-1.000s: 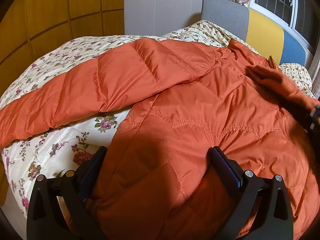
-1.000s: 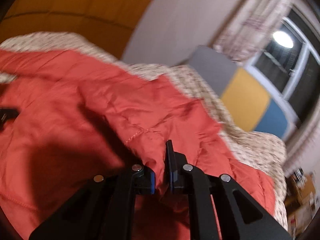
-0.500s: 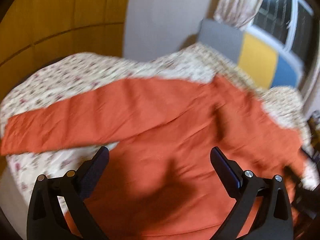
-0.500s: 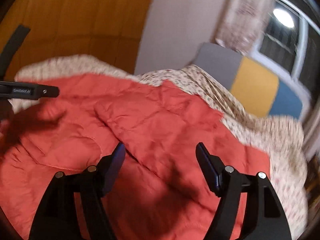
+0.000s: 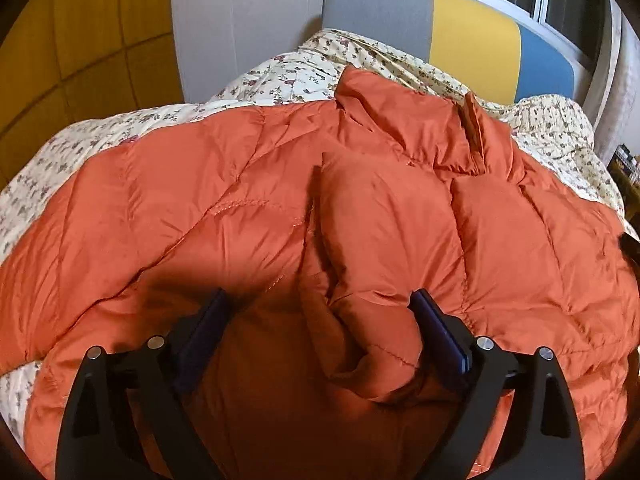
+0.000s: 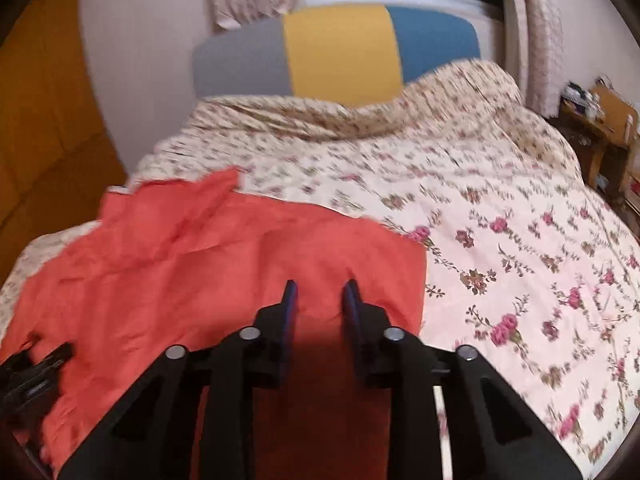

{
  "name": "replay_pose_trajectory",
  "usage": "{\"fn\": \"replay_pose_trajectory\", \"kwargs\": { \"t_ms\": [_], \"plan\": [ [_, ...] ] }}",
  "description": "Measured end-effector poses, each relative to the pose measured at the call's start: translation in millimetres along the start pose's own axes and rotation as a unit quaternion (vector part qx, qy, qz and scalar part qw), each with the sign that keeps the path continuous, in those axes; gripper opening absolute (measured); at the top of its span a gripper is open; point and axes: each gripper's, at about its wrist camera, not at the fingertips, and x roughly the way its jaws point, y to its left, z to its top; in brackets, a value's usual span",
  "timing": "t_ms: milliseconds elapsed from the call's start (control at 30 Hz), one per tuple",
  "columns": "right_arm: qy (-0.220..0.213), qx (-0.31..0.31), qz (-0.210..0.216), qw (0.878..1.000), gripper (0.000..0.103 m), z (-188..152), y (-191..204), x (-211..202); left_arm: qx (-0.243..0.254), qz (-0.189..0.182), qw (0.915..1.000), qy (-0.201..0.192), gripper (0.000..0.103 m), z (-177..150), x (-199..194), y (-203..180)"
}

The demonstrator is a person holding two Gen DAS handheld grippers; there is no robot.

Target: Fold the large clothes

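An orange quilted puffer jacket [image 5: 248, 216] lies spread on a floral bedspread [image 5: 288, 76]. One sleeve is folded across its body, and its cuff [image 5: 372, 360] bunches between my left fingers. My left gripper [image 5: 320, 320] is wide open and low over the jacket. In the right wrist view the jacket [image 6: 208, 264] covers the left half, its edge beside the bare bedspread [image 6: 520, 240]. My right gripper [image 6: 318, 296] is open with a narrower gap, just above the jacket near that edge. The left gripper [image 6: 32, 368] shows at the far left.
A grey, yellow and blue headboard [image 6: 340, 48] stands at the bed's far end under a window. An orange panelled wall [image 5: 60, 40] runs along the left side. A cluttered wooden desk [image 6: 600, 120] stands to the right of the bed.
My right gripper let go of the jacket fabric, opened, then swung right towards the jacket's edge and narrowed. My left gripper stayed open and moved right over the folded sleeve.
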Motion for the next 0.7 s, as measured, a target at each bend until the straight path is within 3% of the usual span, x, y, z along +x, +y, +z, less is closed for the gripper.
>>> {"fn": "replay_pose_trajectory", "kwargs": {
  "t_ms": [233,400,533,700],
  "plan": [
    [0.019,0.029,0.013,0.999,0.008,-12,-19,33,0.021,0.013,0.9997,0.009,0.1,-2,10,-9],
    [-0.013,0.07,0.047,0.996,0.016,-27,-36,-27,0.019,0.011,0.9997,0.011,0.1,-2,12,-8],
    [-0.013,0.04,0.024,0.999,0.016,-51,-29,-66,0.019,0.011,0.9997,0.011,0.1,-3,12,-8],
    [0.034,0.034,-0.012,0.999,0.016,-72,-28,-44,0.018,0.009,0.9997,0.01,0.1,-3,11,-7]
  ]
}}
